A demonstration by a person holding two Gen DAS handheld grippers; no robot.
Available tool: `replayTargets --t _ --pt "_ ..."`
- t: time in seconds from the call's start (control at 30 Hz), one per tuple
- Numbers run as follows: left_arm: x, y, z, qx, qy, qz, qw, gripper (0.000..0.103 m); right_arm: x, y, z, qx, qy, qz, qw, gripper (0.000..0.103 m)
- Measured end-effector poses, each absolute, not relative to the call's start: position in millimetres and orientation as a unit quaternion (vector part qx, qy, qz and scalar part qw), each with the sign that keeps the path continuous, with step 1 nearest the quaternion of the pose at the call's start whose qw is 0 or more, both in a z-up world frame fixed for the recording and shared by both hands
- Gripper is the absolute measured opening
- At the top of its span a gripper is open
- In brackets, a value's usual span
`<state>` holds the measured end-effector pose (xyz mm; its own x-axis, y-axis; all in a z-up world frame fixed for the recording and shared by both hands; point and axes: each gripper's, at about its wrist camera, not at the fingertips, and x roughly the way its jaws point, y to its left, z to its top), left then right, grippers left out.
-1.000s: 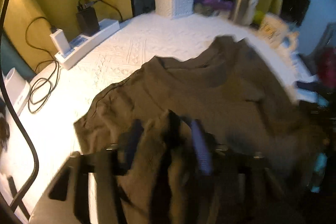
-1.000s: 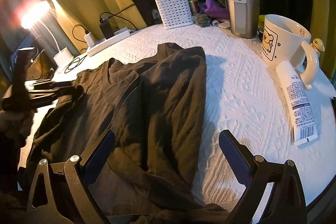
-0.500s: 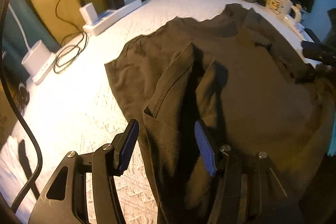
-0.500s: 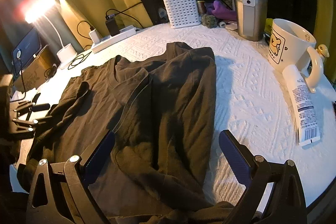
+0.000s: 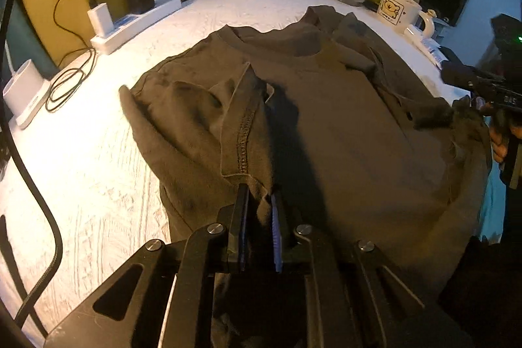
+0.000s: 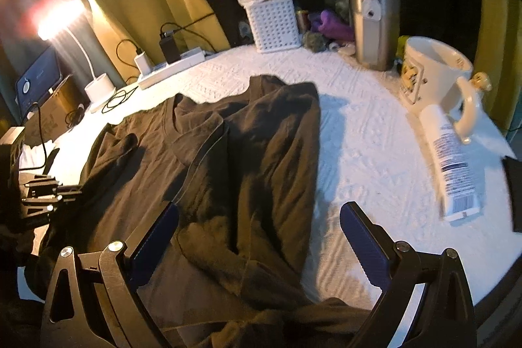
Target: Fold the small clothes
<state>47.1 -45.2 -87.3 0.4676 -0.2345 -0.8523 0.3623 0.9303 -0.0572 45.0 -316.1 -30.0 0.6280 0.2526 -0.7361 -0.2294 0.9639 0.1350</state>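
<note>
**Left claw closing on shirt hem; right claw open**

Left wrist view: the left gripper point(image 5: 259, 207) is closing, a stitched fold of the olive T-shirt point(image 5: 342, 126) pinched between its pads; soft, creased cloth spreads toward twelve o'clock over the white embossed cover point(image 5: 81, 158).

Right wrist view: the right gripper point(image 6: 259, 227) stands wide open, empty, the shirt's folded right side lying between its fingers and running toward eleven o'clock.

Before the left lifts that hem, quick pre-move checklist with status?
1. Fabric between left gripper jaws: ok, shirt hem sits between them as they close.
2. Grip firm: cannot tell, jaws closing.
3. Right gripper clear of cloth: ok, jaws wide open, nothing pinched.
4. Mug and tube off the shirt: ok, apart on the bedspread.
5. Shirt flat: not ok, right side bunched and folded over.
</note>
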Motion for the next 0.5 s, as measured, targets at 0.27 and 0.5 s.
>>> replayTargets --t 0.27,0.5 --pt "7.3 -32.1 -55.8 0.025 0.447 -0.165 0.879 0.045 10.2 -332.6 -9.2 -0.014 0.392 0.11 0.913 0.1" --pt "-35.9 -15.8 -63.4 -0.004 0.455 -0.15 0.878 0.045 -20.2 -324.4 -9.2 -0.048 0.398 0.126 0.908 0.069"
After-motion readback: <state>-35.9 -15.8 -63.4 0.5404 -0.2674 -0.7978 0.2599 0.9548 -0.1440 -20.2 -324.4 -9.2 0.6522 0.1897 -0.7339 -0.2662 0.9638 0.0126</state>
